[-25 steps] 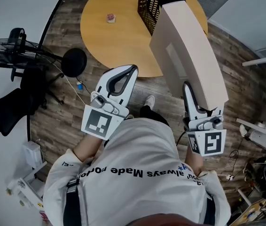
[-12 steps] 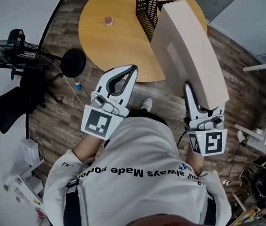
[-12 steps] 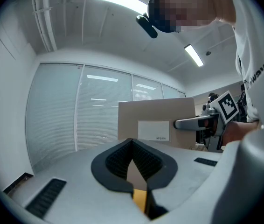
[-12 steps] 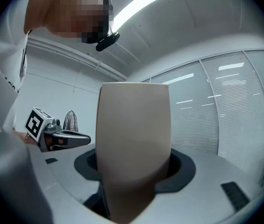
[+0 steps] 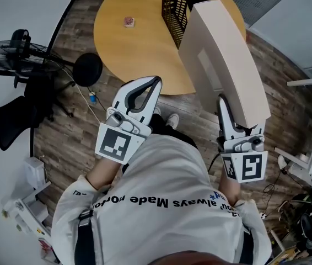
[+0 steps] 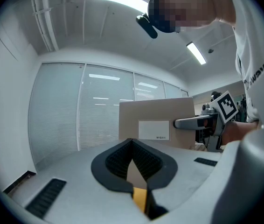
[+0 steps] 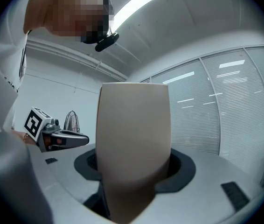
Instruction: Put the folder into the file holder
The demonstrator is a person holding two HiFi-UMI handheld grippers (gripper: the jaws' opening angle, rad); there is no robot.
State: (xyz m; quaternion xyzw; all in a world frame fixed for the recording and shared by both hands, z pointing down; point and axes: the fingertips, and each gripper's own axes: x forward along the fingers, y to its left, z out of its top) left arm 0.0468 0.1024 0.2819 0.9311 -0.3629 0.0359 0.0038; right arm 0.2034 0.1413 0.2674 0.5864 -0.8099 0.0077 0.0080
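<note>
My right gripper (image 5: pixel 225 105) pinches the near end of the beige folder (image 5: pixel 222 59). Its far end is near the file holder (image 5: pixel 173 7) on the table (image 5: pixel 134 48). My left gripper (image 5: pixel 144 90) is pressed together, empty.

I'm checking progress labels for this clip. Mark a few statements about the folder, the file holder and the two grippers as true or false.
1. The right gripper is clamped on the beige cardboard folder. True.
2. The folder stands inside the black mesh file holder. False: it is held up in the right gripper, not yet in the holder.
3. The left gripper also grips the folder. False: its jaws are shut on nothing, apart from the folder.
4. The file holder stands on the round wooden table. True.
</note>
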